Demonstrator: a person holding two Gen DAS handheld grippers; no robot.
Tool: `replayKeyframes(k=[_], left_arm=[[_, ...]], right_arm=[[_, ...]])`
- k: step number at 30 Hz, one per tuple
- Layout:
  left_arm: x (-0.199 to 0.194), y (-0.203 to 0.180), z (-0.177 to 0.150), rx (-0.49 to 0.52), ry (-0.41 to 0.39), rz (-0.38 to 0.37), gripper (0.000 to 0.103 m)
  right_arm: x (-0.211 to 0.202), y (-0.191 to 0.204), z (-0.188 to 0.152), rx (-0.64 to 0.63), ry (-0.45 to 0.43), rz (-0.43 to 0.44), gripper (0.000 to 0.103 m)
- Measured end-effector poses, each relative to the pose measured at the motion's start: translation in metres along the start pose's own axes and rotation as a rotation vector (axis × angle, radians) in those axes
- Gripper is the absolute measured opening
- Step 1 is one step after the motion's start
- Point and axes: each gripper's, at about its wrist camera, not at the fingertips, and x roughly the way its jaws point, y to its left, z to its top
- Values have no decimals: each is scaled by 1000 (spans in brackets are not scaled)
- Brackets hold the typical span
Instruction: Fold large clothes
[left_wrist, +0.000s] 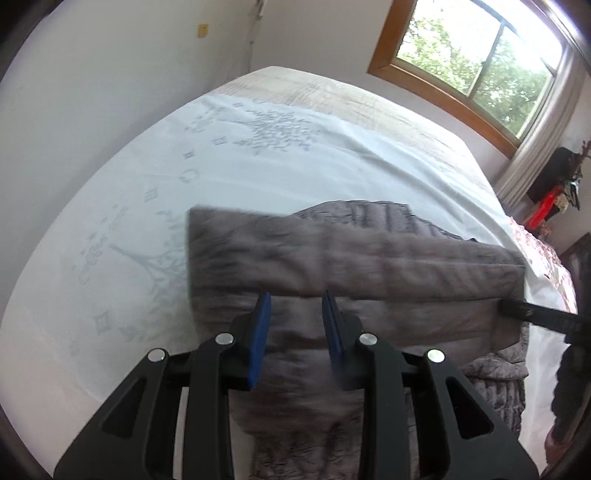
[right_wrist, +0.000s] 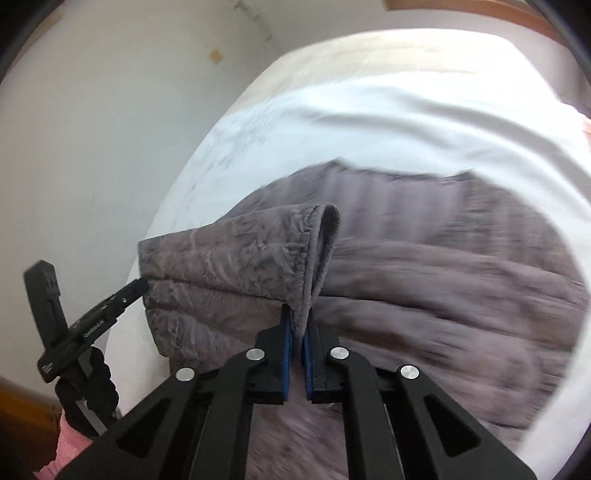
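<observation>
Grippers (right_wrist: 297, 325) angled down — jacket (right_wrist: 424, 258) pinched

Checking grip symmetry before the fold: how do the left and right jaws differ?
Left gripper: jaws stand wider, around a thick fold of the grey quilted jacket. Right gripper: jaws nearly closed, pinching a thin hem edge. Both hold the same lifted fabric.

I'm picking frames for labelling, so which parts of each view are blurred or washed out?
Left wrist view: the jacket is smeared by motion, the window overexposed, the edges bent by the fisheye. Right wrist view: the cuff in the right gripper is sharp, the jacket beyond streaked, the bed glaring white.
</observation>
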Motion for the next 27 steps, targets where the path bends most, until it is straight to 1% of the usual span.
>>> replayKeyframes(k=[3,8,9,11,14,18,21,23,25,26,27], left_arm=[[8,-18,1,29,10,-19,28],[31,-49,1,72,52,-42,28],[38,-56,-1,83,65,-42,28],[51,-66,-3,106,88,-36,28],[69,-72,-8,121,125,-14,28],[89,-70,-15,130,161,3,28],[97,-70,-21,149,161,10,29],[101,-70,-23,155,166,10,30],[102,-72,-22,159,172,18,29],[102,-73,-21,172,176,26,29],[99,-76,-20,185,180,34,29]], right_arm=[[-32,-29,-7,46,-38,-48,5],[-76,-79,-24,114,-77,-167,5],[-82,-90,-26,134,-78,-177,5],[-88,-109,-35,182,-75,-164,5],[-89,-130,-45,217,-61,-174,5],[-72,-146,-60,259,-23,-186,5],[-46,-156,-66,267,28,-229,8],[-37,-161,-69,288,34,-217,9],[-35,-162,-70,281,31,-222,10],[-36,-159,-69,264,34,-239,10],[-39,-157,-69,254,33,-257,14]])
